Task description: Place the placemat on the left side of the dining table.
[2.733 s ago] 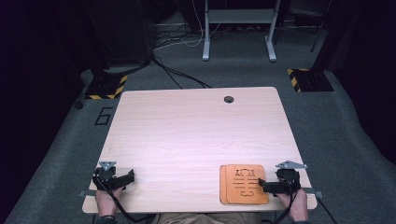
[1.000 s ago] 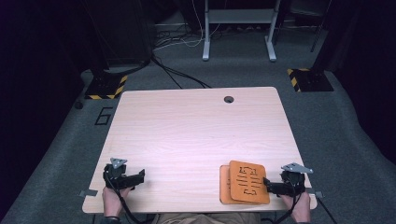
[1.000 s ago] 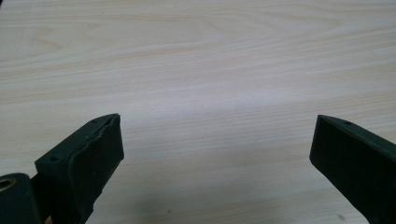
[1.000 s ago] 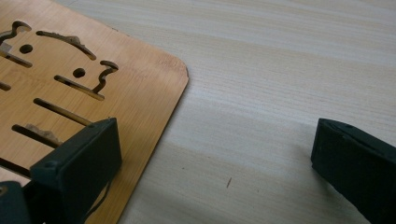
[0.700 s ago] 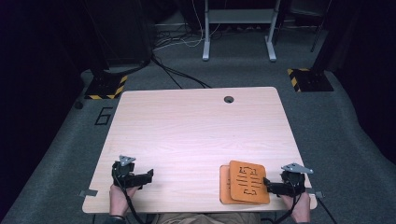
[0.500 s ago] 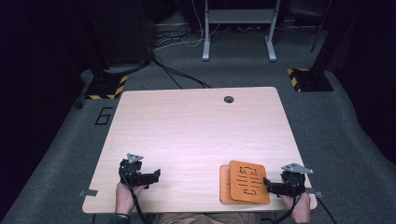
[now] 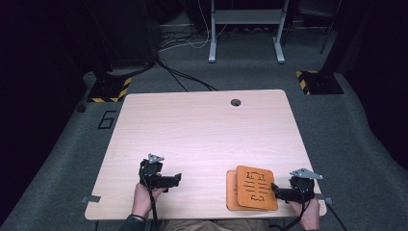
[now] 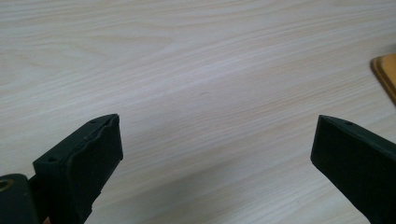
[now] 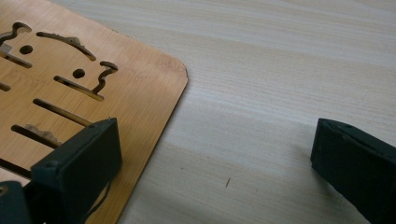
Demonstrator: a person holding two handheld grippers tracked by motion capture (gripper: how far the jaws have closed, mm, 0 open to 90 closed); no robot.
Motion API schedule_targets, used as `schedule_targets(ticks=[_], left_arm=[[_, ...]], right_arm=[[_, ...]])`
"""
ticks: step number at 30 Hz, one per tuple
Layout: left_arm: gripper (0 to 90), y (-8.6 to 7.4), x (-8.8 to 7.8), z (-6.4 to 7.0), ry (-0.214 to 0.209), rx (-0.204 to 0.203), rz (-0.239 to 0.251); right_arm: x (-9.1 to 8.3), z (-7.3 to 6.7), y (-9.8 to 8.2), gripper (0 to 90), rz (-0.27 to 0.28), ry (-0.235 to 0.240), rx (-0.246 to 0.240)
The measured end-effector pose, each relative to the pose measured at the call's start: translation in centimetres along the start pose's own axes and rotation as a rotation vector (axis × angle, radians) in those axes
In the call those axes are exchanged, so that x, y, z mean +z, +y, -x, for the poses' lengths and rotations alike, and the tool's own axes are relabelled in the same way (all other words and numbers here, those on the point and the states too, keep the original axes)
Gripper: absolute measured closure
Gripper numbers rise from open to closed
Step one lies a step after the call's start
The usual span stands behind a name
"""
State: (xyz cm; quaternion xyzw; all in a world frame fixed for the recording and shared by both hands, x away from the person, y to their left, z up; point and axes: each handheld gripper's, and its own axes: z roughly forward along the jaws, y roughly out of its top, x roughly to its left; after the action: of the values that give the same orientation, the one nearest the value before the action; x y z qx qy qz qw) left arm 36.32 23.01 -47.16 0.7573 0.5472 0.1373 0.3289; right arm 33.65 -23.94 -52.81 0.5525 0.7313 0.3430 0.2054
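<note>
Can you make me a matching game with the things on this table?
Match each thing to its place or state.

1. top board
2. hole
3. left gripper
4. right gripper

a. near the table's far edge
b. over bare wood, jaws wide apart
c. orange with cut-out slots, skewed on another board
d. at the top board's right edge, jaws apart

Pairs: 1-c, 2-a, 3-b, 4-d
</note>
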Motion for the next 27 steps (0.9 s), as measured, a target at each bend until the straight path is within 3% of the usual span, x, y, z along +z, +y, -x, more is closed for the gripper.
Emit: schedule_targets(ticks=[14, 27], left_arm=[[2.4, 1.6, 0.9, 3.0, -0.080, 0.032, -0.021], [3.5, 2.9, 2.7, 7.2, -0.165, 0.096, -0.051]], right_arm=[[0.0, 0.0, 0.0, 1.2, 0.000, -0.001, 0.003], [0.0, 0.0, 0.0, 1.6, 0.005, -0.002, -0.003]])
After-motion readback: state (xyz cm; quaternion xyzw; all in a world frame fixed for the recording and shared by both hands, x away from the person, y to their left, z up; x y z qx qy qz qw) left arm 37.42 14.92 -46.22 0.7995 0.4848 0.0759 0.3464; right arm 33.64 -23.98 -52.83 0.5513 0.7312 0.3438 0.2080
